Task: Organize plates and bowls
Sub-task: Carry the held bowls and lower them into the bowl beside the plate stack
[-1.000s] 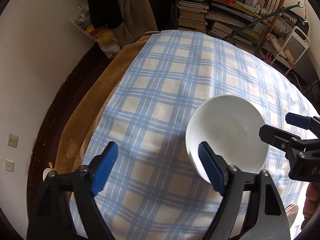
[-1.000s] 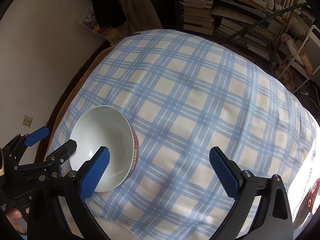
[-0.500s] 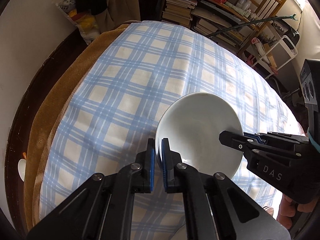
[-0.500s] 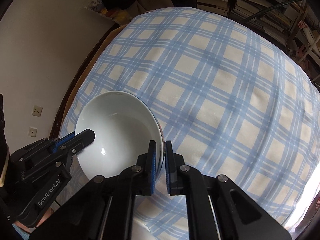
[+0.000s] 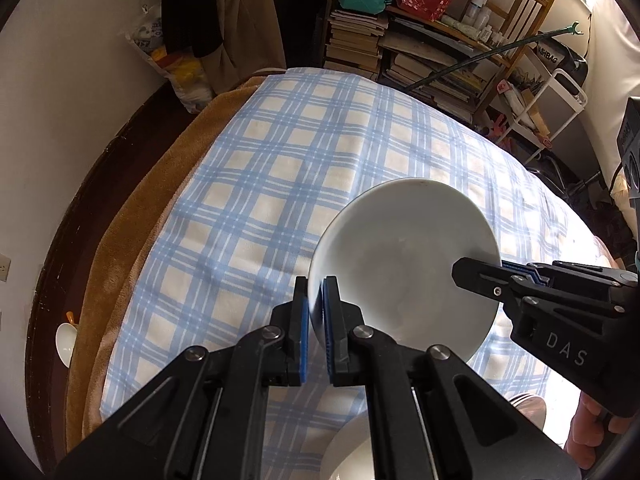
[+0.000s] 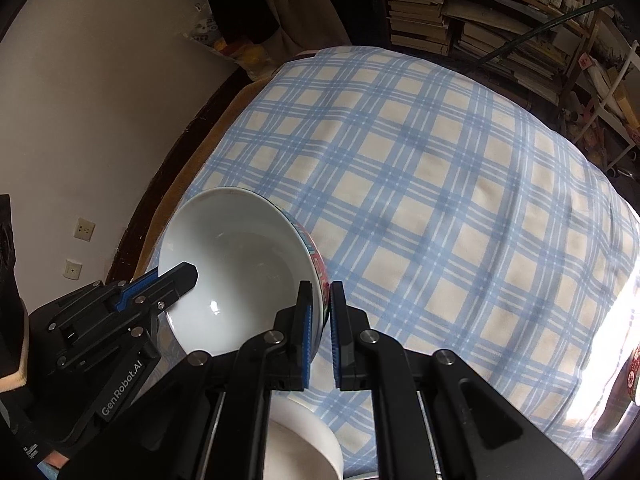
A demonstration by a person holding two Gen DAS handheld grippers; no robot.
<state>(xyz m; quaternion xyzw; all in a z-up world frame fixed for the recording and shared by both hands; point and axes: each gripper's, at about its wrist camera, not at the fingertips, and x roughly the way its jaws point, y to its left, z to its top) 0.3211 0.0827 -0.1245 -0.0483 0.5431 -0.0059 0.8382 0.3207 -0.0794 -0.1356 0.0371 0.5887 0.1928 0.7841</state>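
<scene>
Far left, beyond the edge of the checked cloth (image 5: 256, 216): a small white cup (image 5: 66, 342) low by the dark border, out of play. Near centre: left claw (image 5: 316, 332) clamped on the left rim of the white bowl (image 5: 404, 264), blue pads pinching the thin wall from inside and outside. Right of that: right claw (image 6: 320, 332) shut on the opposite rim, gripping the same way over the red patterned band on the outer wall. Two opposed rim grips, probably chosen so the bowl stays balanced and cannot swing or slip from a single pinch. Bowl apparently clear of the surface, tipped toward the cameras, though contact underneath hidden from both views. Just below, at the near edge: another white dish (image 6: 308, 436), likely the place the carried bowl gets nested. Further right: open cloth, then cluttered shelves (image 5: 460, 52) at the far side.
</scene>
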